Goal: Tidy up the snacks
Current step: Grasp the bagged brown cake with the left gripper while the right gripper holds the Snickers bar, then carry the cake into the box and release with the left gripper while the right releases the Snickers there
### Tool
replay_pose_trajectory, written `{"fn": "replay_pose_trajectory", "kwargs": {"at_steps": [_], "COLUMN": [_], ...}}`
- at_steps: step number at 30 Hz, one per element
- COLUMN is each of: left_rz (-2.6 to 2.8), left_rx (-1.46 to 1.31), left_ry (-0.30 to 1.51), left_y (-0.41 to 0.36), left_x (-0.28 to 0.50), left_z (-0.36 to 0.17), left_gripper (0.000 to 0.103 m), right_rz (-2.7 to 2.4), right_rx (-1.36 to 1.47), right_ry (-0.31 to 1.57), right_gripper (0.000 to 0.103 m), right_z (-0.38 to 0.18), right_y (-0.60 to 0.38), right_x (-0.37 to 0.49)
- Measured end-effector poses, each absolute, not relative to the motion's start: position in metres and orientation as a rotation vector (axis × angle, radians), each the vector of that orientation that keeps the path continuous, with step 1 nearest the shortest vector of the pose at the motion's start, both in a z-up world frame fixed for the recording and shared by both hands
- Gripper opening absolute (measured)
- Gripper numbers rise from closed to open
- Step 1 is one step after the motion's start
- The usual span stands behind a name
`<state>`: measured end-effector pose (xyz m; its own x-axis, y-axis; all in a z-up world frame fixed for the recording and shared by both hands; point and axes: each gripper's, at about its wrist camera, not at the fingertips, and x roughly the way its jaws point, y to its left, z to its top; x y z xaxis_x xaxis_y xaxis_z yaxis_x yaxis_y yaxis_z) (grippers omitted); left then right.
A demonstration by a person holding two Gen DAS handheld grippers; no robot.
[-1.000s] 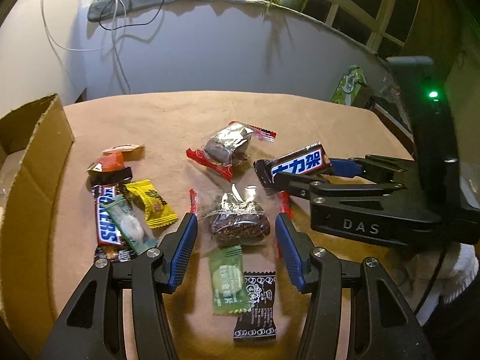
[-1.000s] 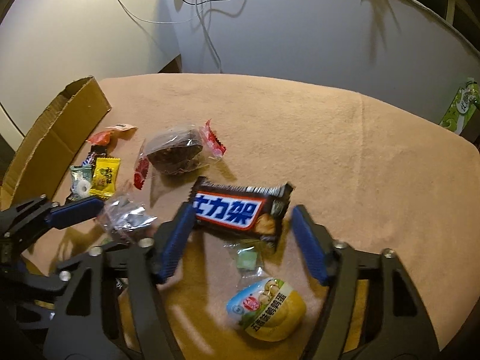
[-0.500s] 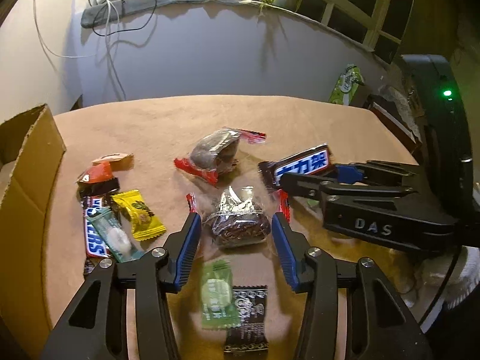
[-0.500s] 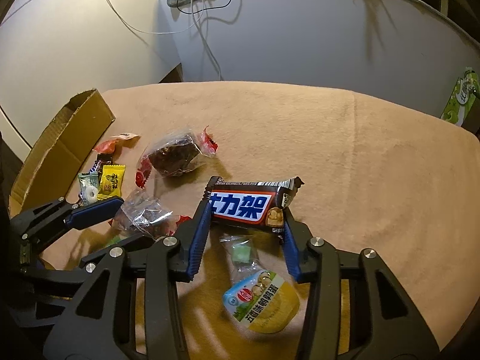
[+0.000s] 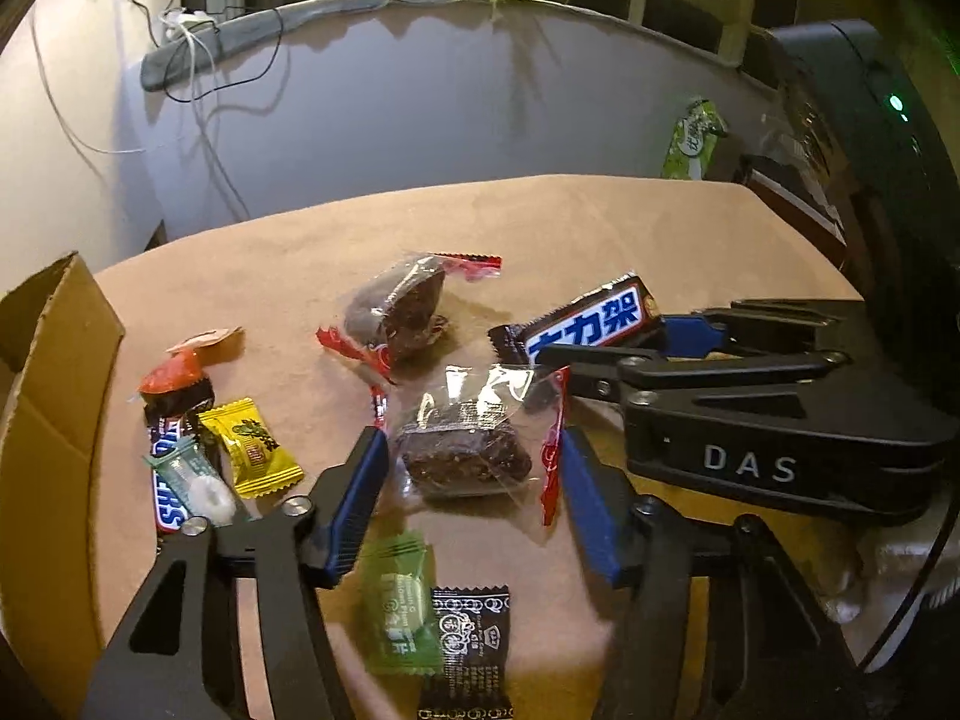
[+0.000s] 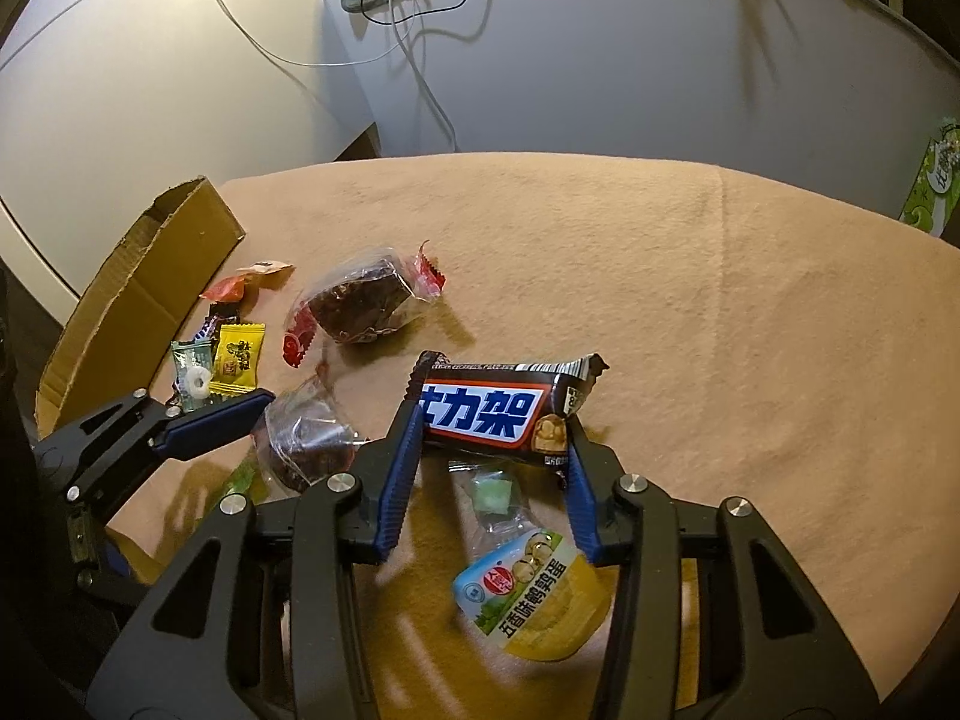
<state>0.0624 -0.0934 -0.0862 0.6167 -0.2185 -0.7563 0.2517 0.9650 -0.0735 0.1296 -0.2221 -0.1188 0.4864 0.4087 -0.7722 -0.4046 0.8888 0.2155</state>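
Observation:
My left gripper (image 5: 468, 474) is shut on a clear-wrapped brown cake (image 5: 465, 456) and holds it off the tan cloth. My right gripper (image 6: 489, 420) is shut on a brown Snickers bar (image 6: 486, 414) with Chinese lettering, lifted above the cloth; the bar also shows in the left wrist view (image 5: 588, 321). A second wrapped cake (image 5: 399, 312) lies further back. A cardboard box (image 5: 42, 420) stands at the left.
Small candies lie by the box: a yellow one (image 5: 252, 450), a Snickers mini (image 5: 165, 489), a mint (image 5: 198, 480), a red one (image 5: 174, 381). A green candy (image 5: 399, 606) and a black one (image 5: 471, 648) lie near me. A yellow quail-egg pack (image 6: 534, 594) lies under my right gripper.
Both grippers closed on their snacks and lifted them: the left on the wrapped cake, the right on the Snickers bar.

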Motion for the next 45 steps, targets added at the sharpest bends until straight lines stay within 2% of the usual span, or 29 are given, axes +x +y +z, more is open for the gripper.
{"fn": "replay_pose_trajectory", "kwargs": {"at_steps": [8,19,45], "left_rz": [-0.275,-0.245,-0.052], "left_rx": [0.009,-0.054,-0.175], "left_ry": [0.820,0.740,0.570], "left_y": [-0.089,-0.063,0.052], "left_x": [0.051,0.039,0.017], "left_z": [-0.082,-0.060,-0.017], "left_gripper": [0.051,0.050,0.050], "right_rz": [0.473,0.450,0.595], "right_rx": [0.023,0.060,0.010], "right_ry": [0.896,0.830,0.718], "right_gripper": [0.046,0.045,0.045], "right_z": [-0.106,-0.087,-0.049], "right_y": [-0.231,-0.229,-0.096], "right_x": [0.124,0.117,0.106]}}
